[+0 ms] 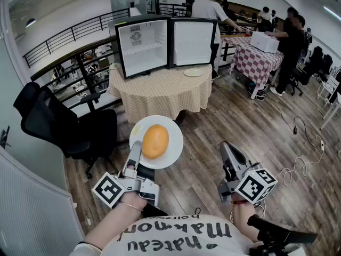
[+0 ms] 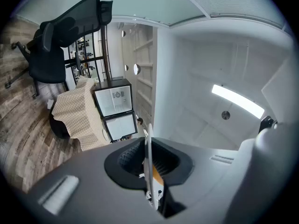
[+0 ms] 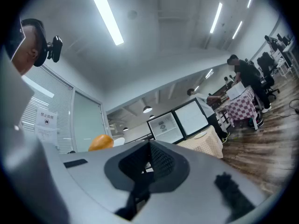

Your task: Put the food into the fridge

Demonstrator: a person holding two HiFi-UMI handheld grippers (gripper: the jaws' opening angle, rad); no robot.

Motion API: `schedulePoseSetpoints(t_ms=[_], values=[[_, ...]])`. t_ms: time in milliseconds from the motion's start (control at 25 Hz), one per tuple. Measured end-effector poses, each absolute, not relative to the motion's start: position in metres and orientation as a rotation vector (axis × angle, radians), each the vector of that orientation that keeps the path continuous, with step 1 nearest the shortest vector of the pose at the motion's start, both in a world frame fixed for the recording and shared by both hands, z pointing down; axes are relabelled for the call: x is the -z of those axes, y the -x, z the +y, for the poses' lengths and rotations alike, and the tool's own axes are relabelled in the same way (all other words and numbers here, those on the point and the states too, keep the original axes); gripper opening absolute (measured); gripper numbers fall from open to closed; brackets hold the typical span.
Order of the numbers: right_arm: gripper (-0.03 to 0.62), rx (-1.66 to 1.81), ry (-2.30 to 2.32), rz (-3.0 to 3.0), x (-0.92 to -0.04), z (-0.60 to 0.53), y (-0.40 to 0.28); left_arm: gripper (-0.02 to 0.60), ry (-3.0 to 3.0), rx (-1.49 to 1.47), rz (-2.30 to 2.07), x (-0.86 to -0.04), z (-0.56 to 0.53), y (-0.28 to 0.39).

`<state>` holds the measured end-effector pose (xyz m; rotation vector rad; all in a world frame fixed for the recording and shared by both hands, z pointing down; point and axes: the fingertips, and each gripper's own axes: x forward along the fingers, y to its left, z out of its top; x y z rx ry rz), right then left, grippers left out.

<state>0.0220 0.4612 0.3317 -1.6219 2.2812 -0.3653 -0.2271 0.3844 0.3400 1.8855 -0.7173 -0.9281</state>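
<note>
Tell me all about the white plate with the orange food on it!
The plate is round, white and smooth. It hangs in the air, roughly level, over the wooden floor, short of the table with the open fridge. One oval orange food lies in its middle. The left gripper is shut on its near rim; the left gripper view shows the plate edge-on, a thin white line between the jaws. Nothing else touches it.
</note>
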Motion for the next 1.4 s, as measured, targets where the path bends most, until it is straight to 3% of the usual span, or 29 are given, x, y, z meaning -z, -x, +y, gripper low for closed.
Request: schedulePoseSetpoints(t_ms=[720, 1080, 1400], values=[[0.015, 0.408, 1.642, 2.252, -0.339, 0.454, -0.041, 0.023, -1.828, 0.968, -0.717, -0.339, 0.353, 0.217], [0.015, 0.466, 1.861, 2.174, -0.365, 0.396, -0.089, 0.015, -1.763, 1.022, -0.731, -0.360, 0.242, 0.207], [0.015, 0.437, 1.832, 2.215, -0.354, 0.260, -0.082, 0.015, -1.781, 1.038, -0.727, -0.347, 0.110, 0.206]])
